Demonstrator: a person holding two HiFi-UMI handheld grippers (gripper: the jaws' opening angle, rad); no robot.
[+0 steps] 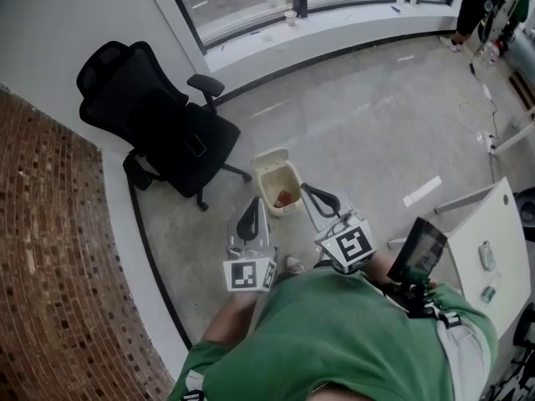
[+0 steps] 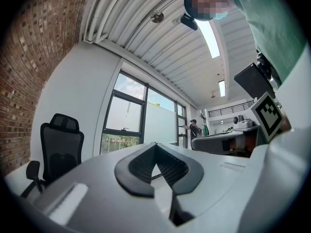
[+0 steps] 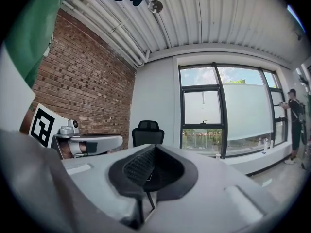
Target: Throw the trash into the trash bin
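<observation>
A small cream trash bin (image 1: 266, 162) stands open on the grey floor, with a red-orange piece of trash (image 1: 284, 197) lying inside it. My left gripper (image 1: 248, 220) is just on the near side of the bin, to its left; its jaws are shut and empty. My right gripper (image 1: 323, 200) is beside the bin's near right corner, also shut with nothing in it. In the left gripper view the left gripper (image 2: 155, 145) points level at the windows. The right gripper (image 3: 154, 147) in its own view likewise holds nothing. The bin is hidden in both gripper views.
A black office chair (image 1: 163, 128) stands left of the bin by a white wall. A brick wall (image 1: 50, 249) runs along the left. A white table (image 1: 498, 249) is at the right, and a person (image 1: 476, 7) stands far off by the window sill (image 1: 334, 23).
</observation>
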